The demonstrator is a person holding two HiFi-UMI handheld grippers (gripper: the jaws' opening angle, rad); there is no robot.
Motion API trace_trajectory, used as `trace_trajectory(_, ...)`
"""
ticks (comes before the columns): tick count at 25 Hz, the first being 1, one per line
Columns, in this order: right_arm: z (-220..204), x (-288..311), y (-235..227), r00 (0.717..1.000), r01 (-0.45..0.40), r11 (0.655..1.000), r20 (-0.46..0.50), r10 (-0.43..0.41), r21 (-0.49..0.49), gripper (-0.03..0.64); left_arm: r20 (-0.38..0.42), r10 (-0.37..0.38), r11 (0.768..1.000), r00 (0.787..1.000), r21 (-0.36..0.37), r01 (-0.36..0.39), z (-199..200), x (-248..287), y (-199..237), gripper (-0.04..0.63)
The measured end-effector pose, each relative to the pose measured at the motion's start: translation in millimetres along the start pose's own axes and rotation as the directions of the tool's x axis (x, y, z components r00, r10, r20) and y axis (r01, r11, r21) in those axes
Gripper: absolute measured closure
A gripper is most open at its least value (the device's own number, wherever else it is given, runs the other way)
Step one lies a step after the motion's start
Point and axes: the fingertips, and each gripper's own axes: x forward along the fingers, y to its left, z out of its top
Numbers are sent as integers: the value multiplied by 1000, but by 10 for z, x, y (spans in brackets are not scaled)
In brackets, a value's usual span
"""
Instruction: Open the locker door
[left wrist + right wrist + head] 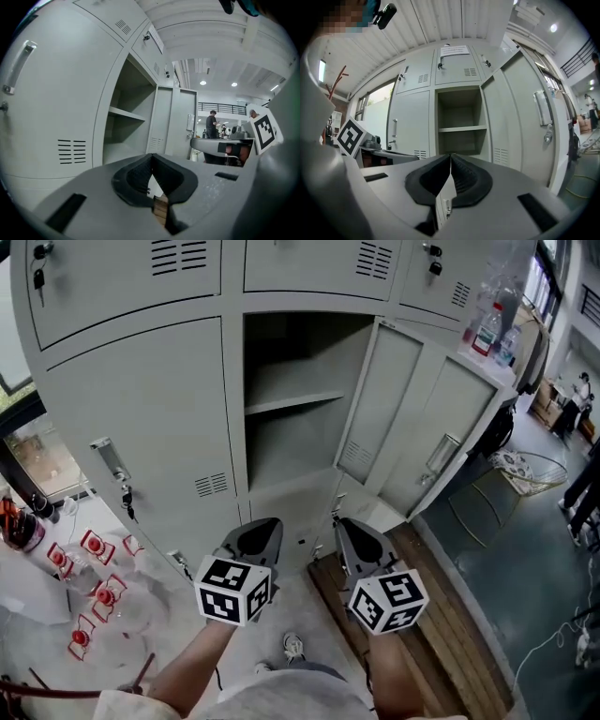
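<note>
locker door (405, 418) already open

left gripper (255, 532), jaws pressed together on nothing, hangs short of the lockers (141, 418). right gripper (360, 538) is likewise closed and empty. to its right the locker door stands swung wide: stiff, probably light sheet metal, best taken by its handle (442, 454).

The left forearm (192, 667) and right forearm (396, 679) reach forward side by side. The left hand-held gripper (259, 525) and the right hand-held gripper (351, 525) sit near each other, each with its jaws closed on nothing.
</note>
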Motion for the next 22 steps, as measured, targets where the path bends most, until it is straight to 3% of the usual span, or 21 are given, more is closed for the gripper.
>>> trace_trajectory(10, -66, 49, 500, 997, -76, 997, -18, 75, -24, 614, 21, 104, 994, 994, 12, -105, -43, -541, 290, 589)
trace_trajectory(22, -94, -35, 694, 998, -69, 997, -9, 69, -28, 614, 22, 111, 993, 994, 23, -112, -112, -777, 318, 589)
